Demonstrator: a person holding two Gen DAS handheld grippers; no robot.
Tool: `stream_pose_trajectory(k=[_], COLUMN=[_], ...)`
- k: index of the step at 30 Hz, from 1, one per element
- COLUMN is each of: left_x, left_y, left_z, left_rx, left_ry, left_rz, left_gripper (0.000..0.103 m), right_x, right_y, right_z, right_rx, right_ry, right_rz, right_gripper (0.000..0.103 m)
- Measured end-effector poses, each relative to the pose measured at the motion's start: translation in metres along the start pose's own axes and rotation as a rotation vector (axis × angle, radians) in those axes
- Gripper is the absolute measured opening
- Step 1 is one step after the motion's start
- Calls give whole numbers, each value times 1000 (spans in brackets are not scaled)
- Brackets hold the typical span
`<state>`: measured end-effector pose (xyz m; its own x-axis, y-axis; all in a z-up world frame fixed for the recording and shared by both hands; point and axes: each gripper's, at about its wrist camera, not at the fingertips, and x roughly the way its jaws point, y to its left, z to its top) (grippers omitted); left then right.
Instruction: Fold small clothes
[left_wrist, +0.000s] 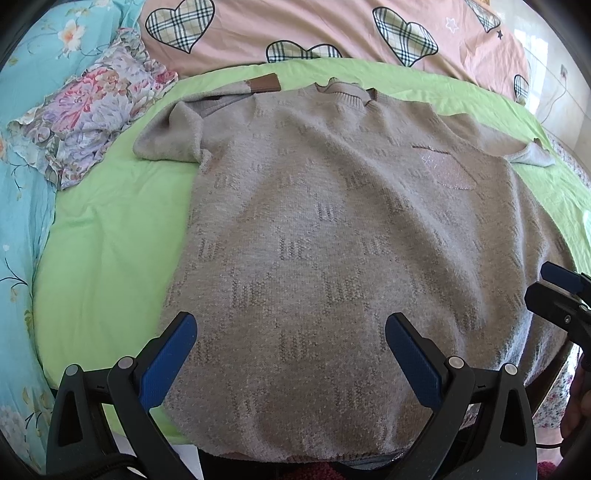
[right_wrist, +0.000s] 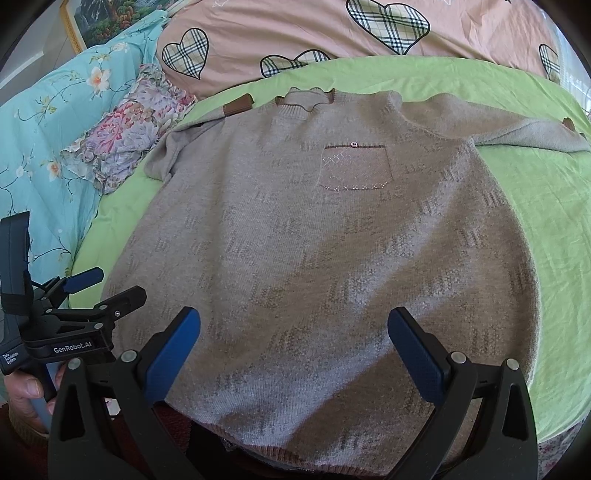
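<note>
Nearest to me, my left gripper (left_wrist: 290, 354) hangs just above the hem end of the sweater with its blue-padded fingers (left_wrist: 168, 360) spread wide and nothing between them; my right gripper (right_wrist: 293, 356) sits the same way over the lower part of the knit, fingers (right_wrist: 415, 356) wide apart and holding nothing; I cannot say for sure whether either pair of tips brushes the fabric or floats just clear of it. In the right wrist view a hand (right_wrist: 26, 395) grips the handle of the left tool at the lower left edge.

The taupe knitted sweater (left_wrist: 332, 240) lies front-up and spread flat on the green sheet (left_wrist: 103, 240), hem towards me and collar (right_wrist: 306, 98) away; faint darker woven marks repeat across the body. Farther up, a sparkly chest pocket (right_wrist: 354, 168) sits below the collar with a small metal clasp at its top edge. One sleeve is bent back on itself beside the shoulder, its brown cuff (left_wrist: 264, 83) lying near the collar; the other sleeve (right_wrist: 517, 133) runs out sideways over the sheet.

Beyond the sweater, a crumpled floral cloth (left_wrist: 88, 118) rests at the sheet's edge against the turquoise flowered bedding (right_wrist: 51, 122); farthest off lies a pink quilt with plaid hearts (left_wrist: 314, 26).
</note>
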<state>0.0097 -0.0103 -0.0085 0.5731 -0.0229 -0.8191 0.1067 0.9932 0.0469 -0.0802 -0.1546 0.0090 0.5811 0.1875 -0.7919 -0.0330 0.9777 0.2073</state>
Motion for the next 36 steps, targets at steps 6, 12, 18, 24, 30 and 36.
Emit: stream_pose_trajectory(k=[6,12,18,24,30,36], left_x=[5,12,18,24,33,38], left_y=[1,3,0,-5,-6,-3], left_z=[4,12,26,41,56,71], left_rx=[2,-4,5,10,11,2], left_ry=[14,35,28,35,38,40], left_rz=[2,-9,4,10,15,17], left_gripper=[102,102,102,102,102,102], right_x=[-2,-7,-12,-23,-36,-45], right_y=[-7,-18,-47,-90,-131,-171], right_z=[3,9,22,44,66,91], right_rx=[29,74,106,178,227,278], right_ry=[-69,-129,-183,-205,-231,-250], right_rz=[24,54,36,-9,-74,-135], right_gripper=[101,101,101,101,101,101])
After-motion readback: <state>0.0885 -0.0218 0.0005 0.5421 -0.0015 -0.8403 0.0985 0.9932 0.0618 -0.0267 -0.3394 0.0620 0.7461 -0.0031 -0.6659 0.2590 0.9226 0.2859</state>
